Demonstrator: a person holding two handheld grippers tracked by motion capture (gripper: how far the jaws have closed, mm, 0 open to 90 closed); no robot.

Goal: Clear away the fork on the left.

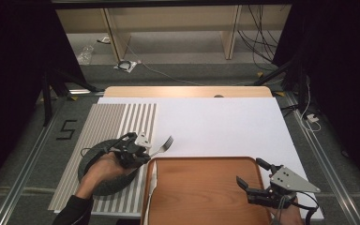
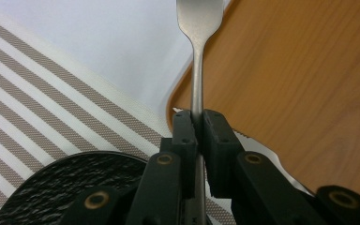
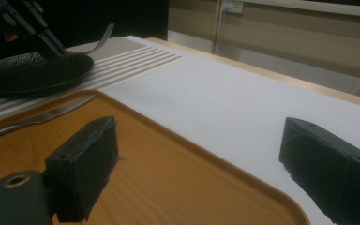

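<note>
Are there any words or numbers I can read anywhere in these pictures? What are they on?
"5": one big black number, marked on the grey floor left of the table, next to the striped placemat.
No words, labels or brands can be read on the fork, the black plate, the wooden tray or either gripper.

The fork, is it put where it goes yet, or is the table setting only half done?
About half done, I think. The black plate already lies on the striped mat. The left tool is shut on the fork, held above the mat's edge, not yet laid down. A knife waits on the wooden tray; the right tool hangs open.
</note>
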